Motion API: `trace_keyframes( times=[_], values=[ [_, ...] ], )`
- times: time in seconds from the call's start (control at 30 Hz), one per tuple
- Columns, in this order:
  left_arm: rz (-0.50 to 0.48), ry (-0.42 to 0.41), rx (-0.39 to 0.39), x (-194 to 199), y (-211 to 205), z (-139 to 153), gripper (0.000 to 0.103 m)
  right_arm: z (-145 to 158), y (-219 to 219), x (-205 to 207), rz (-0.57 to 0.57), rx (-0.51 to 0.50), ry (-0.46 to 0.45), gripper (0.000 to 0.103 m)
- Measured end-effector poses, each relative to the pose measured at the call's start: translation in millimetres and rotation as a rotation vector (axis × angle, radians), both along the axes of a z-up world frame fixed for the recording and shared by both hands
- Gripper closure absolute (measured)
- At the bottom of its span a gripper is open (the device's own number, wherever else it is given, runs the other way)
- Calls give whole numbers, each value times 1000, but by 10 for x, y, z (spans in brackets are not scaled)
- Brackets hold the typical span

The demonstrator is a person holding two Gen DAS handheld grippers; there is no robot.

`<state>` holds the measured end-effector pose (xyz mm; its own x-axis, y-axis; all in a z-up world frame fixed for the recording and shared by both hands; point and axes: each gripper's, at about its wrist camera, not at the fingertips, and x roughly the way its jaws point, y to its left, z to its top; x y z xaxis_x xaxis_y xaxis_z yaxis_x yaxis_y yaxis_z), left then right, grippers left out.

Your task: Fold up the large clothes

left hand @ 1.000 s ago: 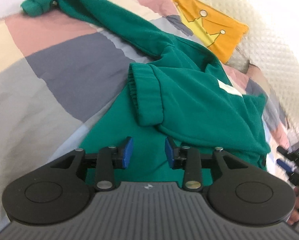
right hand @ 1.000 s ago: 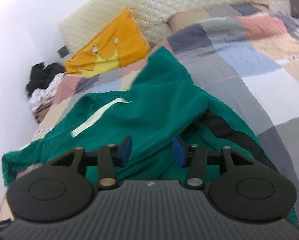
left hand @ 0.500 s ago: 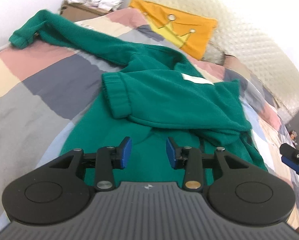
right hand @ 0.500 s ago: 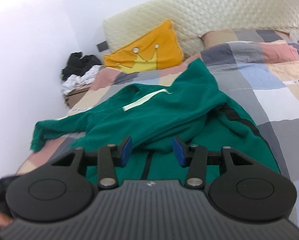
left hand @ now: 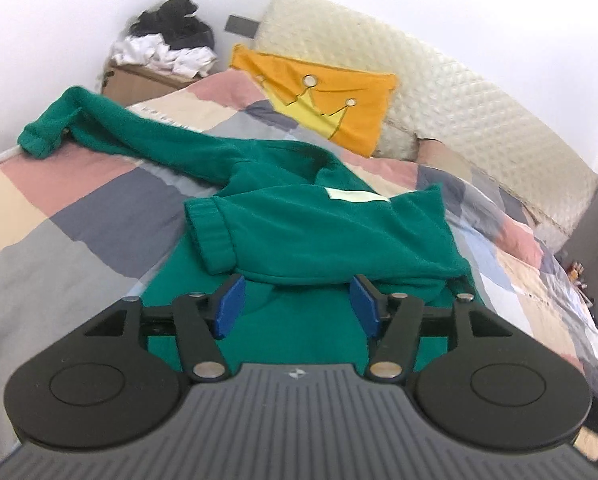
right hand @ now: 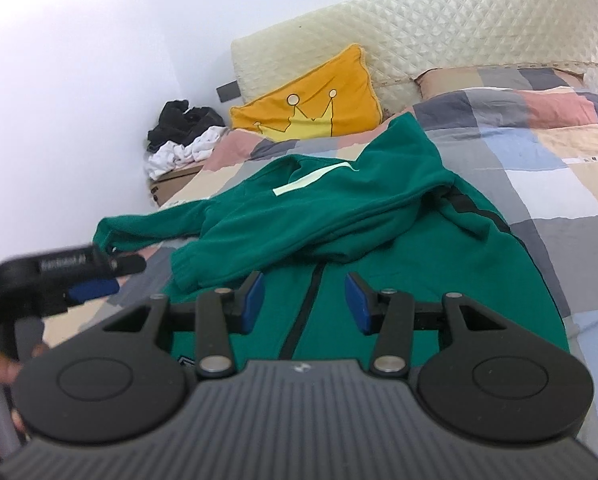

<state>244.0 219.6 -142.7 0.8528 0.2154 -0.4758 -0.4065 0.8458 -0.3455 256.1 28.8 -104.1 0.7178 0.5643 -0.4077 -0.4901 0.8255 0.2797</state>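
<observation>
Now the green jacket (left hand: 307, 236) lies on the patchwork bed (left hand: 79, 216), one sleeve (left hand: 131, 136) stretched left of its body, the other folded across the chest. Above the jacket's hem, the left gripper (left hand: 297, 306) has just been opening, its jaws wide with nothing between them. Right of it, the right gripper (right hand: 305, 302) hovers part-open, empty, over the zip (right hand: 305, 312). Beyond the jacket leans an orange pillow (right hand: 319, 100).
</observation>
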Motion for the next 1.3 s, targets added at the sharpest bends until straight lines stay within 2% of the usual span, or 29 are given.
trace_keyframes(
  times=[0.13,0.23,0.4,0.5,0.67,0.87,0.97,1.07,1.13,1.2,1.23,1.3],
  values=[
    [43,50,-9,196,246,7,37,-63,3,18,-11,-38,-24,55],
    [86,59,-47,378,570,42,34,-107,-17,53,7,-16,-3,55],
    [170,89,-67,672,1334,97,29,-233,-23,141,30,-16,25,55],
    [233,95,-132,857,1864,93,26,-313,-11,233,29,-13,62,55],
    [333,11,-278,1161,2669,-15,19,-429,23,361,-2,-27,67,55],
    [448,-51,-468,1559,3447,-411,19,-578,144,655,-23,10,90,55],
    [488,-79,-515,1706,3744,-600,19,-681,248,790,-48,-17,104,55],
    [548,-80,-569,1808,4014,-794,21,-812,310,914,-69,-26,156,55],
    [591,-92,-592,1844,4186,-886,21,-896,331,983,-88,-41,180,55],
    [625,-86,-578,1884,4327,-927,21,-951,345,1020,-103,-49,190,57],
    [637,-69,-553,1924,4377,-930,24,-961,351,1029,-105,-50,191,57],
    [665,-48,-494,1983,4418,-909,36,-965,359,1016,-93,-50,181,55]
  ],
)
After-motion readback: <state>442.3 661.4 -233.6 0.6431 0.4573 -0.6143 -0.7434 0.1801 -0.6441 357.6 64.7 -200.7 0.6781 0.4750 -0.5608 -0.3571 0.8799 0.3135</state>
